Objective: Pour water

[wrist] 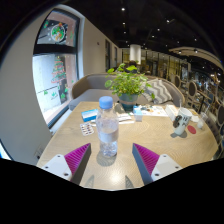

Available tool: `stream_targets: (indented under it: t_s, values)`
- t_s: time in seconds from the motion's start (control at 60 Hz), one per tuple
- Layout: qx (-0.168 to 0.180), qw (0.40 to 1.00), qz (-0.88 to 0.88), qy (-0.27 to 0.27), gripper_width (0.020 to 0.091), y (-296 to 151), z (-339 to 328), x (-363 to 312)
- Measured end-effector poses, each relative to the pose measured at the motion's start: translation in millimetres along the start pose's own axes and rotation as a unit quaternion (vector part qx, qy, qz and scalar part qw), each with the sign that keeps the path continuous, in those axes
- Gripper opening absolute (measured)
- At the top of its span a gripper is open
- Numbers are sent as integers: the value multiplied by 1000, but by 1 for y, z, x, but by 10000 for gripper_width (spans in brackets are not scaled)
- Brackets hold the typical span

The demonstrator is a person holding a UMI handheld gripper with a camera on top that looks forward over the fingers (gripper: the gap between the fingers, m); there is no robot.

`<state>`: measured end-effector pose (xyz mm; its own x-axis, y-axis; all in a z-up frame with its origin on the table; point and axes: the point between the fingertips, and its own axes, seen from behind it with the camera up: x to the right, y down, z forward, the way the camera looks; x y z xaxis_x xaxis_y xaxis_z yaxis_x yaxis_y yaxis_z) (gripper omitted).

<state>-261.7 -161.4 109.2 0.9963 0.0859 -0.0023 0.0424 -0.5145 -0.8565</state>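
Standing between the spread hand-held gripper fingers; water bottle on table.

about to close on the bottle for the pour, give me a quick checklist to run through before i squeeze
1. Bottle stands upright on the table: ok.
2. Bottle sits between the fingers, roughly centred on the gripper: ok.
3. Fingers open, a gap at each side of the bottle, pads not yet pressing: ok.
4. Blue cap on the bottle; a pour needs it off: not ok.
5. Container to pour into: small items lie further across the table, but whether any is a cup: cannot tell.
6. Potted plant stands well beyond the bottle, out of the closing path: ok.
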Motion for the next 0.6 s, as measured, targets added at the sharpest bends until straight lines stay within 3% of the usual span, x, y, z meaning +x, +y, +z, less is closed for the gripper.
stream_targets:
  t_s: [0.217, 0.267, 0.367, 0.417, 0.6]
  values:
    - [33, 999, 20, 8, 830, -17, 83, -13]
    - [35, 999, 21, 11, 770, -14, 95, -11]
    - [47, 999, 22, 10, 538, -15, 109, -11]
    - [56, 998, 14, 9, 520, -18, 110, -12]
    - [53, 998, 28, -1, 349, -19, 108, -10]
